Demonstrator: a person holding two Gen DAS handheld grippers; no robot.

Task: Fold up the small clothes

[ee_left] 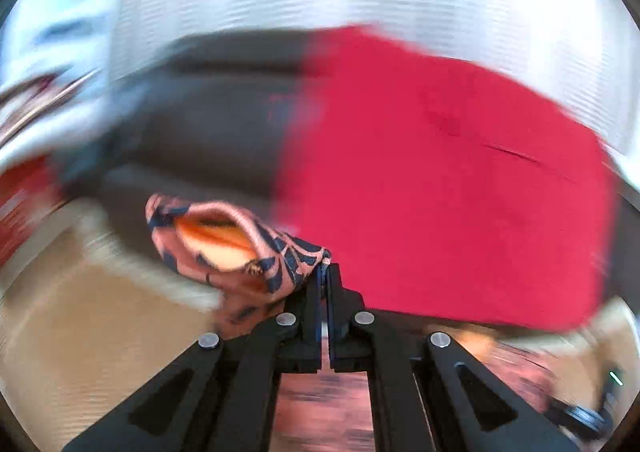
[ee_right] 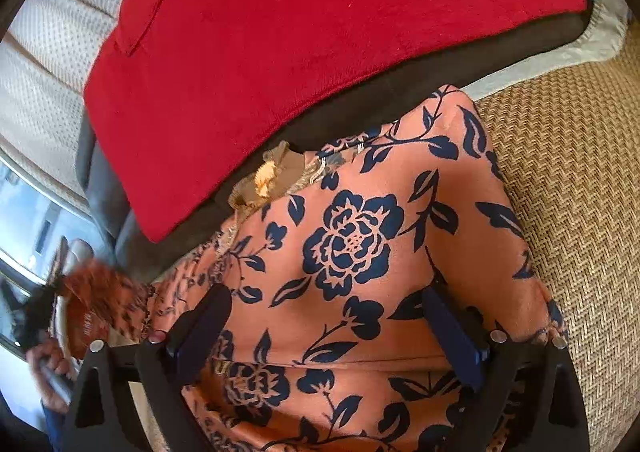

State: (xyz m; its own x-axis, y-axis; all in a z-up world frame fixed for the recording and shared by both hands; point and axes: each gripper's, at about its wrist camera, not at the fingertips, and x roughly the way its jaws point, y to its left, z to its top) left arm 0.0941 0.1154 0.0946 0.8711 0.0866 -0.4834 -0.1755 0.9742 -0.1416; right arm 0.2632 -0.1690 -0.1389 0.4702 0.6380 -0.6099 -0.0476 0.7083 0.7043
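Note:
A small salmon-pink garment with navy flowers (ee_right: 360,252) lies spread on a woven tan surface (ee_right: 568,188), its gold-trimmed neck (ee_right: 264,180) toward the red cushion. My right gripper (ee_right: 326,304) is open, its fingers wide apart just above the cloth's middle. My left gripper (ee_left: 325,272) is shut on a bunched edge of the same garment (ee_left: 236,244) and holds it lifted; that view is motion-blurred. In the right wrist view the left gripper (ee_right: 36,312) shows at the far left with cloth in it.
A large red cushion (ee_right: 304,36) on a dark brown seat edge (ee_right: 400,92) lies just beyond the garment; it also fills the left wrist view (ee_left: 440,180). Pale curtains (ee_right: 44,64) hang at the left.

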